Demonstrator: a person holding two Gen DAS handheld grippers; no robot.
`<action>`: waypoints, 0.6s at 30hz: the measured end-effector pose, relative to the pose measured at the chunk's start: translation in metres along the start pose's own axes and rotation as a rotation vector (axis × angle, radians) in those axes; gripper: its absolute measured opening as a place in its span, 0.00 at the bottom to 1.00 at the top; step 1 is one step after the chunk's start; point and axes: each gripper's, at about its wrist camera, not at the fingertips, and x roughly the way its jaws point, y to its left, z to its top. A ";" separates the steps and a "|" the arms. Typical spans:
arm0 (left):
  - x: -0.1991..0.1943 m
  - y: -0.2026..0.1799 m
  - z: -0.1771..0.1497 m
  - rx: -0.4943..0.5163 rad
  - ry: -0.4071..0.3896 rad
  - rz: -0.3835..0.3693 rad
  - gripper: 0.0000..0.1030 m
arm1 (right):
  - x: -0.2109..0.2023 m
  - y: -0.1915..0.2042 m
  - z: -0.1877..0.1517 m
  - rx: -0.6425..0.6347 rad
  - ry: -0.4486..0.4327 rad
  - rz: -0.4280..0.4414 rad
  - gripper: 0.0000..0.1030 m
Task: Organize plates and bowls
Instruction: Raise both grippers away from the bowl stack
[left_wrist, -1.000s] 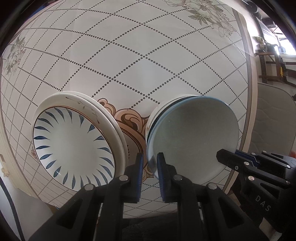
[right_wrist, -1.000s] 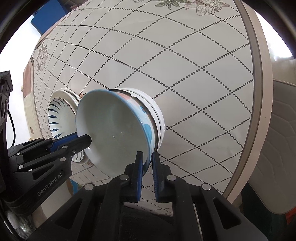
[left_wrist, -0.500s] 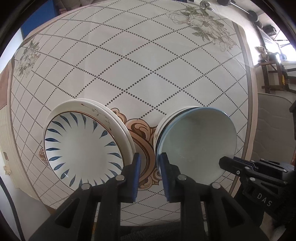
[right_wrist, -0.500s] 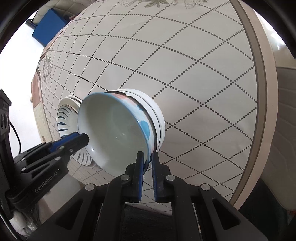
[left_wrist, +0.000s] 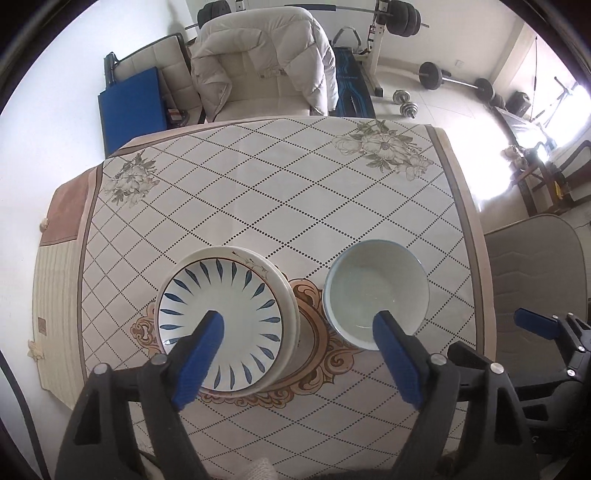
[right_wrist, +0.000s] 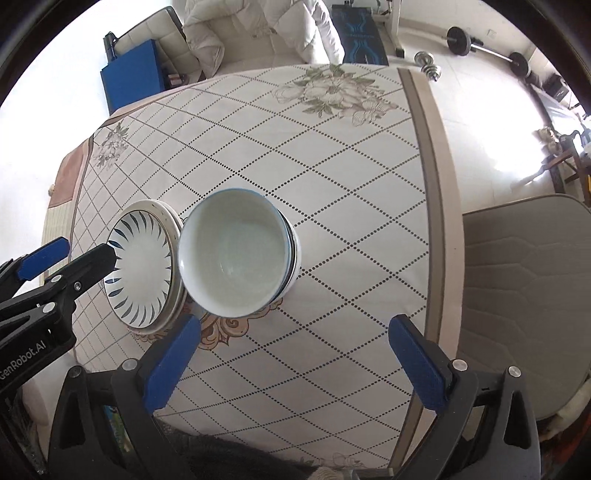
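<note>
Left tool (left_wrist: 297, 325): blue-padded fingers spread wide, nothing between them, held above the desk's near edge; one finger overlaps the plates in view, the other the bowls.
Right tool (right_wrist: 293, 332): fingers likewise spread wide and holding nothing, above the near right part of the desk; its tip also shows at the right margin of the left wrist view.
Plate stack (left_wrist: 225, 321): white plates, the top one with blue radial leaf strokes, a cream-rimmed plate beneath; lies flat toward the near left of the desk, partly over the brown scroll medallion (left_wrist: 314, 354).
Bowl stack (left_wrist: 376, 291): nested bowls, pale interior, blue rim, upright; stands just beside the plates on their right, near the right edge of the desk. In the right wrist view the bowls (right_wrist: 236, 258) and plates (right_wrist: 144, 273) almost touch.
Desk (left_wrist: 258, 192): cream cloth with dotted diamond grid, flower prints at both far corners.
Beyond the far edge: padded chair (left_wrist: 262, 62), blue panel (left_wrist: 131, 107), barbell and dumbbells on the floor.
</note>
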 end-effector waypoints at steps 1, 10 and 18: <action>-0.006 0.001 -0.003 -0.007 -0.011 0.000 0.82 | -0.009 0.002 -0.006 -0.001 -0.027 -0.013 1.00; -0.066 0.009 -0.036 -0.044 -0.098 -0.017 0.83 | -0.101 0.014 -0.056 0.018 -0.206 -0.085 1.00; -0.111 0.013 -0.061 -0.066 -0.197 0.027 0.83 | -0.157 0.028 -0.087 0.008 -0.322 -0.109 1.00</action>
